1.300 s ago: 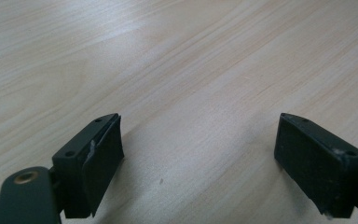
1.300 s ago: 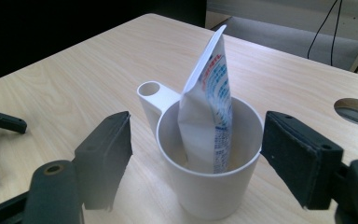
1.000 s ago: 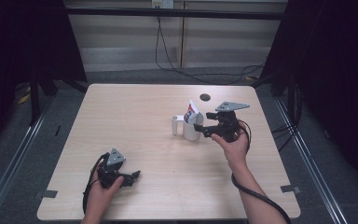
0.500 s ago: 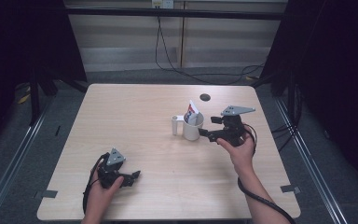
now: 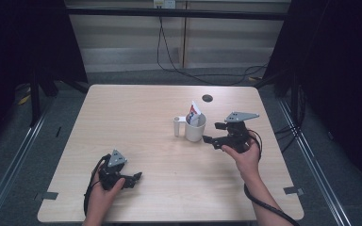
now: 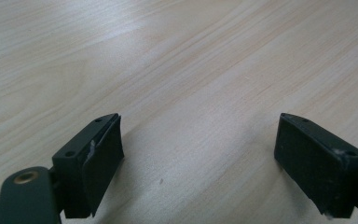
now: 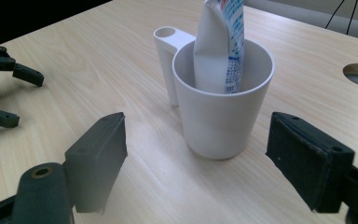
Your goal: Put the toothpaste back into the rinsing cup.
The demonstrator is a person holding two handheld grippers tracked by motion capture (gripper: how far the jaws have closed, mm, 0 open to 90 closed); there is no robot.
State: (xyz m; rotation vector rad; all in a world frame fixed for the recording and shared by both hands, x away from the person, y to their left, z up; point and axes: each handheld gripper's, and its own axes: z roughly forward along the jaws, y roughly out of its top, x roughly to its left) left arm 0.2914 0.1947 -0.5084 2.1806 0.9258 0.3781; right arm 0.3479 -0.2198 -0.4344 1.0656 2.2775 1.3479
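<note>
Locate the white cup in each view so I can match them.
High view: white cup, right of table centre, just left of the right gripper.
Left gripper view: bare tabletop between the jaws.
Right gripper view: cup at centre, beyond the open jaws.
Shared landmark: toothpaste tube standing in it.

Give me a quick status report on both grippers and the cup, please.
Right gripper open, jaws just short of the white cup, not touching. Tube upright inside the cup. Left gripper open over bare table. Nothing in the way.
</note>
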